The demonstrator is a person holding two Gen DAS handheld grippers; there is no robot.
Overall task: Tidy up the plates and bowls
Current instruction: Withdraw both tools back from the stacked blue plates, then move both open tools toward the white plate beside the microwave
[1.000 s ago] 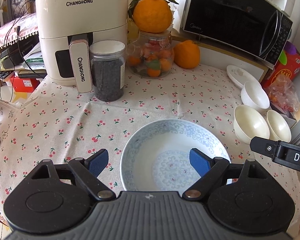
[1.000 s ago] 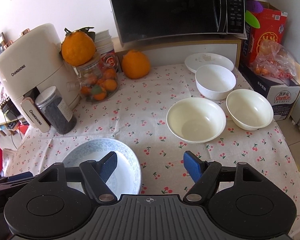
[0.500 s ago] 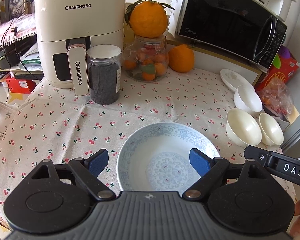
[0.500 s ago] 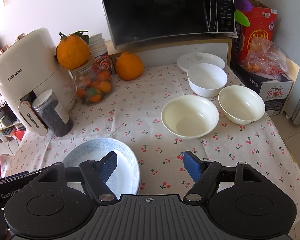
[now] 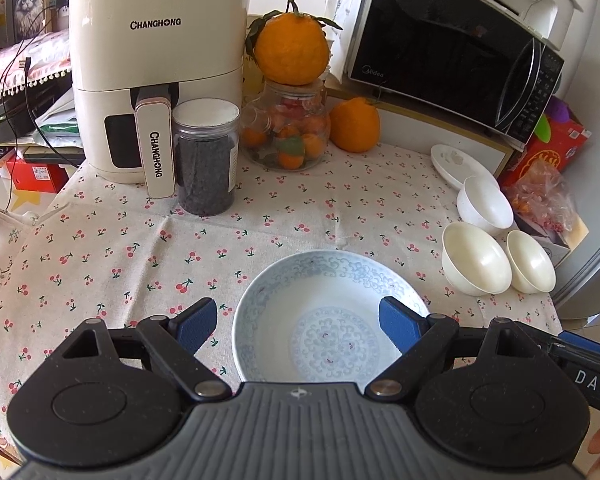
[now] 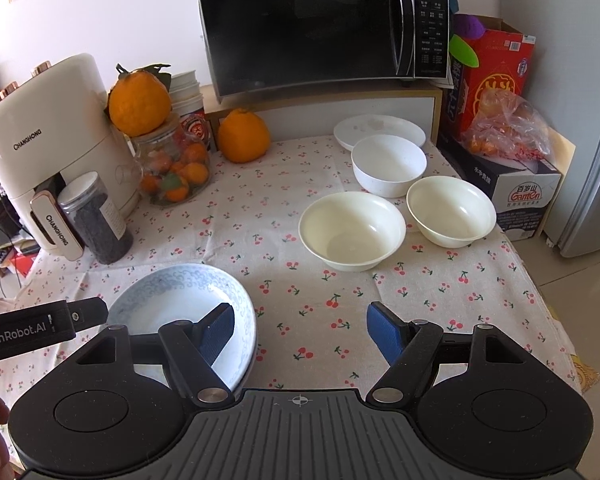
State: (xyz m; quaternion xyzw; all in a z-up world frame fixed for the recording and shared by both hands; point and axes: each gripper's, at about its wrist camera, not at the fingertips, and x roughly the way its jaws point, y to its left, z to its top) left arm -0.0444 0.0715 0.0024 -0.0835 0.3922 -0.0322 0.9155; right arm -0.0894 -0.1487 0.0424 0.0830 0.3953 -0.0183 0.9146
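Each black plastic two-finger gripper [image 5: 298, 322] [image 6: 300, 332] carries blue ribbed pads [image 5: 396, 328] and silver pivot screws. White lettering marks their side bars.

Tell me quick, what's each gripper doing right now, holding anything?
Left gripper: open, empty, hovering by the blue-patterned bowl.
Right gripper: open, empty, above the cherry tablecloth.

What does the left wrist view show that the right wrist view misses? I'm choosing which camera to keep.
Only the left wrist view shows the framed cat picture. Only the right wrist view shows the Ganten box and paper cup stack. Both show the blue-patterned bowl, three white bowls, the white plate, microwave and air fryer.
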